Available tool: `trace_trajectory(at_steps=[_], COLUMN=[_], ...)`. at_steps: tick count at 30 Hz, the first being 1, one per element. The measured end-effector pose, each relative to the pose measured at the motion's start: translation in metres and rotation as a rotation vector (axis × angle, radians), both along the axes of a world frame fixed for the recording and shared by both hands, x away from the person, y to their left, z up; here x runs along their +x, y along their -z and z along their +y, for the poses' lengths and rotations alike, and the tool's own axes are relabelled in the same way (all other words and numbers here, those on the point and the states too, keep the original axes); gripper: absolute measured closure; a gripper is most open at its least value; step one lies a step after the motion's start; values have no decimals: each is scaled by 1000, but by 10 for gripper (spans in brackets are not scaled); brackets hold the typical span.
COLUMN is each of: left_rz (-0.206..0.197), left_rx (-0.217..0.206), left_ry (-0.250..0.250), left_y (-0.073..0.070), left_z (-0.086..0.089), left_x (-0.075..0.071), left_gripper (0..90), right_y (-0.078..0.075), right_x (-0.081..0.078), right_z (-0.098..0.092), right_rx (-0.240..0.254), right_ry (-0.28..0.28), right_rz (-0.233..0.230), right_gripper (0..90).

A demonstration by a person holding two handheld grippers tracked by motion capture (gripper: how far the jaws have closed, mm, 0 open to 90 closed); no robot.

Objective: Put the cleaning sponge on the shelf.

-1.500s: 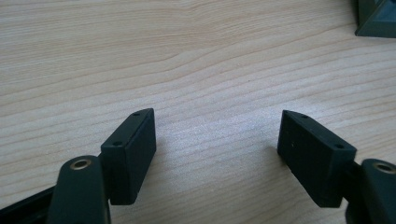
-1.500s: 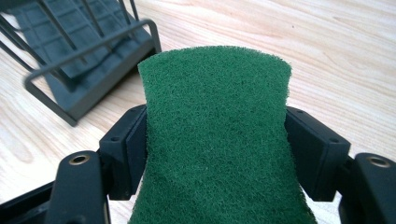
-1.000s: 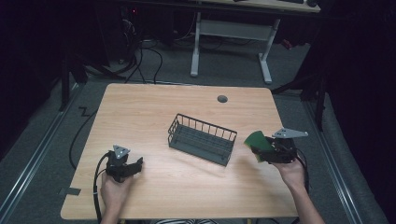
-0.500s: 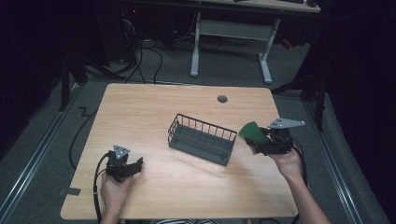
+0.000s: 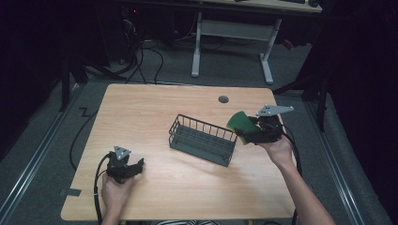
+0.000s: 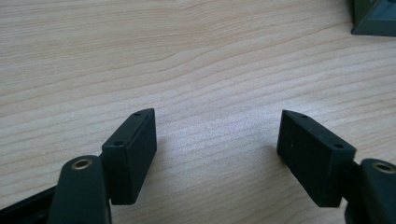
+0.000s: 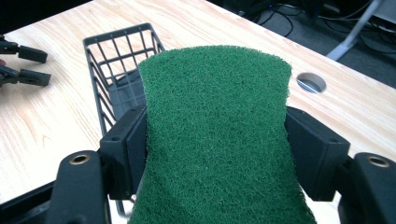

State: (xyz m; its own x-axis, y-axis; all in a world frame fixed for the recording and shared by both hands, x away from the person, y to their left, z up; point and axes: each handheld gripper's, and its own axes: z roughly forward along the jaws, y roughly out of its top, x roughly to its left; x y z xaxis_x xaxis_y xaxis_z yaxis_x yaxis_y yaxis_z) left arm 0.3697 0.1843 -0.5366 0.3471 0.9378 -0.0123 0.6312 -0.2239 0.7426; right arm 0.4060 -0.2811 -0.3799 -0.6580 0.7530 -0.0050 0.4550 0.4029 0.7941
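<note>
A wire basket (image 5: 202, 139) stands near the middle of the table (image 5: 155, 108). The right gripper (image 5: 251, 132) hangs just beside the basket's right end, a sponge (image 5: 241, 123) between its jaws. The left gripper (image 5: 136, 167) sits well apart, at the table's near left. A cable hole (image 5: 223, 99) lies behind the basket.

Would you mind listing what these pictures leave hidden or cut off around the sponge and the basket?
- Green scouring sponge: its underside faces away and its near end is cut off at the bottom edge, right gripper view.
- Dark wire basket: the sponge covers its right part there; left gripper view cuts it at the corner.
</note>
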Motion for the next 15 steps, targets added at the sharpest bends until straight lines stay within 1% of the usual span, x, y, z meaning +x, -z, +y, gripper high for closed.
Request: trace_trajectory(at_steps=[6,10,15], left_rz=[0,0,0], left_rx=[0,0,-1], left_ry=[0,0,0], left_y=[0,0,0], left_z=[0,0,0], left_x=[0,0,-1], left_gripper=[289,288,289], right_y=[-2,3,11], right_x=[12,20,29], right_z=[18,29,41], right_rx=[-30,-39,-65], right_ry=[-39,-63,-92], right_rz=[7,34,59], right_gripper=[295,295,295])
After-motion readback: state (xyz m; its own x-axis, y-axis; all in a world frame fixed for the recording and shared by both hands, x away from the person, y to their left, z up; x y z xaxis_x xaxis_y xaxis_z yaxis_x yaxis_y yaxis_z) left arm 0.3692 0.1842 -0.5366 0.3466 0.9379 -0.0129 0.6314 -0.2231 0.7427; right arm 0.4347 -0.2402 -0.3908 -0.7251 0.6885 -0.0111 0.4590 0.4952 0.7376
